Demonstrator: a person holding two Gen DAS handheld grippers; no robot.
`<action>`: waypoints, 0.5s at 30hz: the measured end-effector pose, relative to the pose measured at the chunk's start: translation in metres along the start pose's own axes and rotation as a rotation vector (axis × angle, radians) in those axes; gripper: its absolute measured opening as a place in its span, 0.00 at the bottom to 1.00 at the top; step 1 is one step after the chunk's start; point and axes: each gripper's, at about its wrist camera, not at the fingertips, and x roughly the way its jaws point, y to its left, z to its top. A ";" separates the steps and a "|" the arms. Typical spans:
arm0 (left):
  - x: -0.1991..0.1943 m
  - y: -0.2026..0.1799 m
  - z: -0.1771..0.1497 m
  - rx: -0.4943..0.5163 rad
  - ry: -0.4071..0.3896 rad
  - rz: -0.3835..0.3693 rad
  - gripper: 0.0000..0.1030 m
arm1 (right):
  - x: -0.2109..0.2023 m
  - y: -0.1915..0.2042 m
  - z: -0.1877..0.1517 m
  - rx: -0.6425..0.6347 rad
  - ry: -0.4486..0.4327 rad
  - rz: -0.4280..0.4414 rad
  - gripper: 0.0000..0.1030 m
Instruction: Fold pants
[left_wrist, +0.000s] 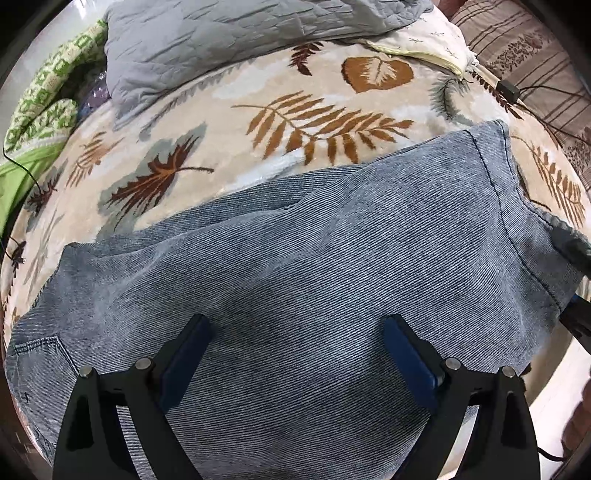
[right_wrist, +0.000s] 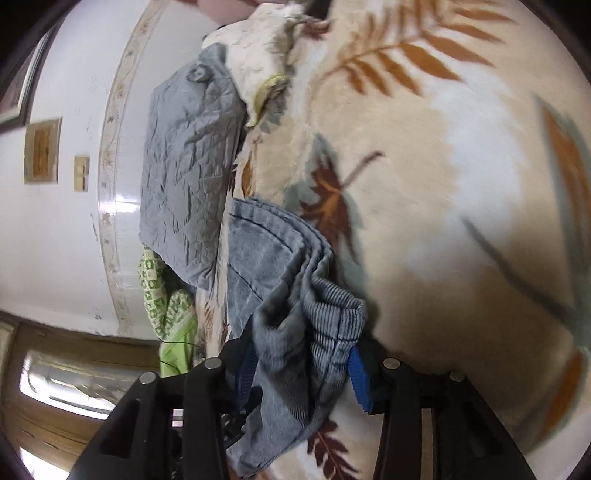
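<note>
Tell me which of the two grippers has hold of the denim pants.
The right gripper: its blue pads are closed on a bunched hem of the denim pants. The left gripper is spread wide above flat denim, gripping nothing.

A bedroom in a home: a bed spread with a plush leaf-patterned blanket (left_wrist: 295, 122) fills both views, with a grey quilted pillow (left_wrist: 229, 40) and green patterned bedding (left_wrist: 44, 110) at upper left. A tiled wall (right_wrist: 74, 229) (with a decorative border strip) stands at left in the right wrist view.
</note>
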 end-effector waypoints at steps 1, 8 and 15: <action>-0.002 0.003 -0.001 -0.005 -0.001 0.001 0.93 | 0.002 0.003 0.000 -0.011 -0.009 -0.021 0.34; -0.024 0.058 -0.018 -0.094 -0.037 0.034 0.93 | -0.008 0.032 -0.006 -0.124 -0.044 -0.074 0.22; -0.003 0.102 -0.043 -0.184 0.055 0.016 0.93 | -0.021 0.102 -0.022 -0.310 -0.082 -0.076 0.21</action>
